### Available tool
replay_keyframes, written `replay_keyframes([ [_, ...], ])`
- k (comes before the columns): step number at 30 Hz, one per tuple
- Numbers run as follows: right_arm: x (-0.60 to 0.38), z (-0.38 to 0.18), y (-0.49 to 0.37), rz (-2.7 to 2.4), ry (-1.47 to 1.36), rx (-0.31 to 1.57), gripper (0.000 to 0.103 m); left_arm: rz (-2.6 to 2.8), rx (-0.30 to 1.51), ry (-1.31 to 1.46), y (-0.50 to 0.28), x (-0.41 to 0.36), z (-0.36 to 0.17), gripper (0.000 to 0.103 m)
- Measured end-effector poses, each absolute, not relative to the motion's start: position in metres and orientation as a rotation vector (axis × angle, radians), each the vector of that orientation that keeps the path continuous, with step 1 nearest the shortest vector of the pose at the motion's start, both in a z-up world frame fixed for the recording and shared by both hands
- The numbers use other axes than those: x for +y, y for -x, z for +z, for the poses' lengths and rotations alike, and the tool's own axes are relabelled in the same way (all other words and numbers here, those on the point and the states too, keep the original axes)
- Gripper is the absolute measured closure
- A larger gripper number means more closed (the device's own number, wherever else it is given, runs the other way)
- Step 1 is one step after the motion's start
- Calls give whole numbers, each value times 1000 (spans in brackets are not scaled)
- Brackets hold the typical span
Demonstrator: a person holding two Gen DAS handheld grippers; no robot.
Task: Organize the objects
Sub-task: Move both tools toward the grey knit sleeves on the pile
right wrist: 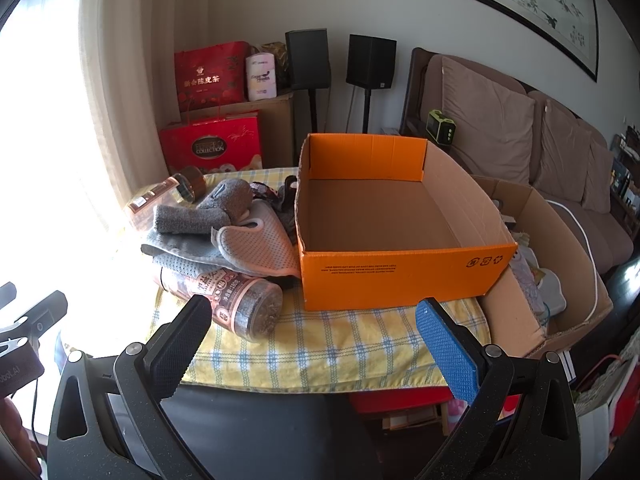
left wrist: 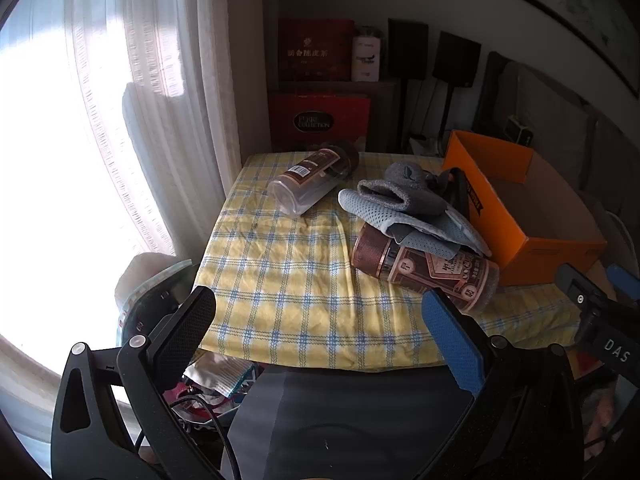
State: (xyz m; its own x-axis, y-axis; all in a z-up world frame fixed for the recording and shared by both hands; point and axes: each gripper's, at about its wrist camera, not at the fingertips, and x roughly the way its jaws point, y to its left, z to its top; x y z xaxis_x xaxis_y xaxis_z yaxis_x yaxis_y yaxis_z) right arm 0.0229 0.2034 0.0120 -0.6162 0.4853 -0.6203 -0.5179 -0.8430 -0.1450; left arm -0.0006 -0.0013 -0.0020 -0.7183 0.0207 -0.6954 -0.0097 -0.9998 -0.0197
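Orange box (right wrist: 400, 276): sitting empty, nothing packed.
Jars (left wrist: 424, 270), gloves (right wrist: 256, 240): lying outside.
Left gripper (left wrist: 320, 320), right gripper (right wrist: 316, 328): hovering spread, holding nothing.

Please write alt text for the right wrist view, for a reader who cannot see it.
An empty orange cardboard box stands on a yellow checked tablecloth. To its left, grey cloths are piled over a brown jar lying on its side. The open right gripper hovers in front, holding nothing.
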Motion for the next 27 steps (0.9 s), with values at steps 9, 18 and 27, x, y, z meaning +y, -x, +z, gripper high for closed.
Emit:
replay_keyframes([
  [9,216,1,-17,2341,915,80,0,2884,-45,1150,8,-6,-11,0],
  [18,226,-16,-8,2380,954,106,0,2818,-46,1121,33,-13,-29,0],
  [27,229,-36,5,2454,1021,168,10,2620,-136,1106,75,-7,-55,6],
])
